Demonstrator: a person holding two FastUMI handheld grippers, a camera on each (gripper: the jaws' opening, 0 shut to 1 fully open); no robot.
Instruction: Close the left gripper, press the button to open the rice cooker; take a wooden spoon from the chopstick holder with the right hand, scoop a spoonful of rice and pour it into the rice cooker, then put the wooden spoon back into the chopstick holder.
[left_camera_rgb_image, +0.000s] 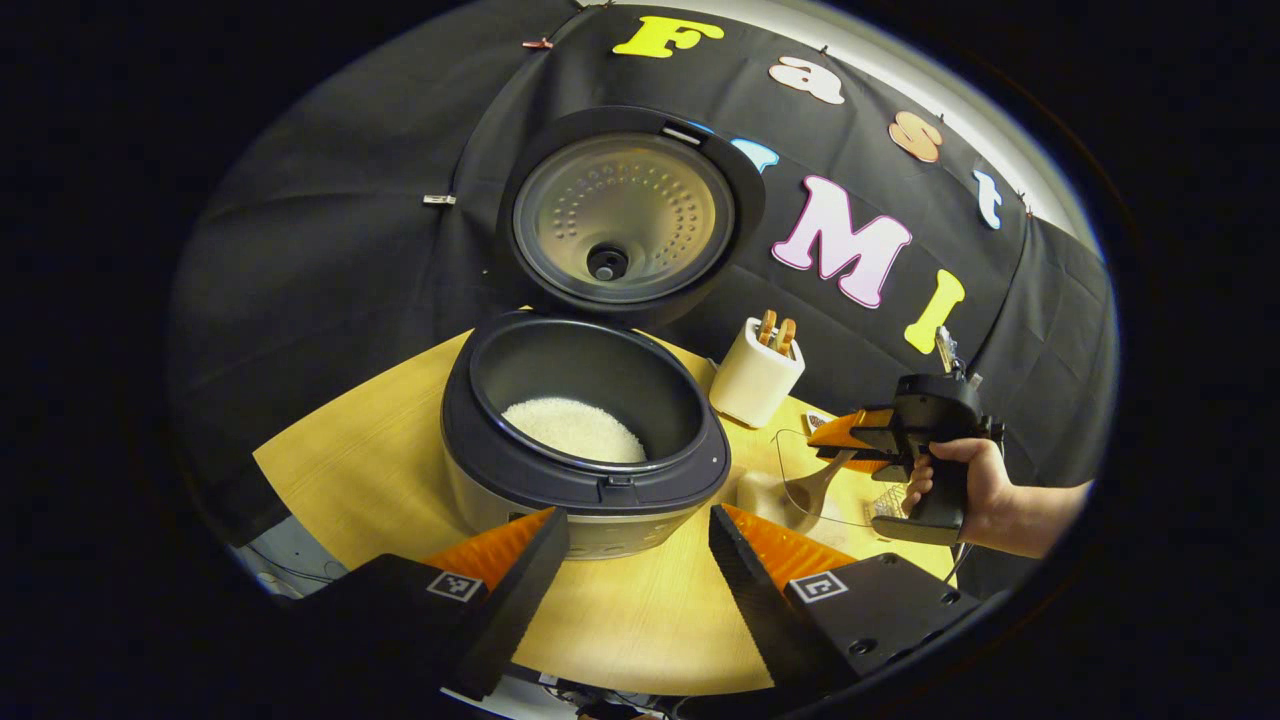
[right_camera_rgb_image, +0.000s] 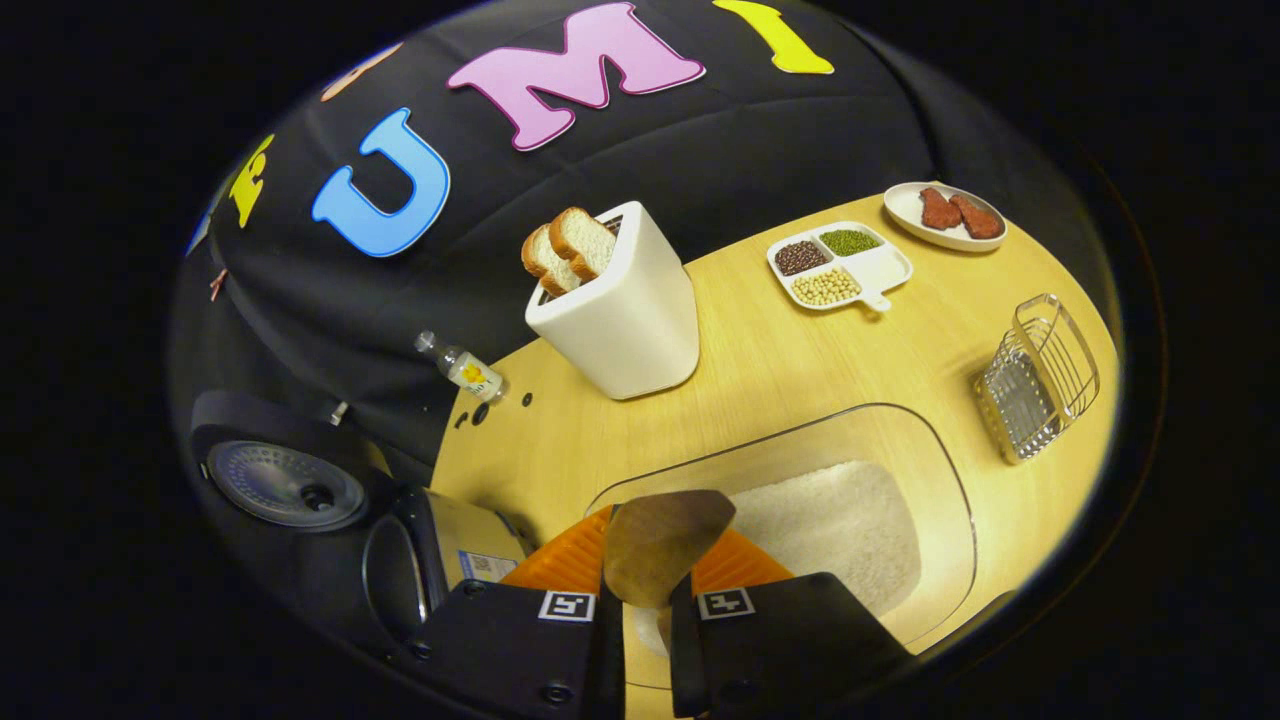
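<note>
Right gripper view: wooden spoon (right_camera_rgb_image: 660, 545) pinched in right tool (right_camera_rgb_image: 648, 610) above rice container (right_camera_rgb_image: 940, 470).

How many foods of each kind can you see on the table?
Bread slices in the white holder: 2
Meat pieces on the plate: 2
Bean piles in the divided tray: 3
Rice heaps, one in the clear bin, one in the rice cooker: 2
Total: 9
</note>
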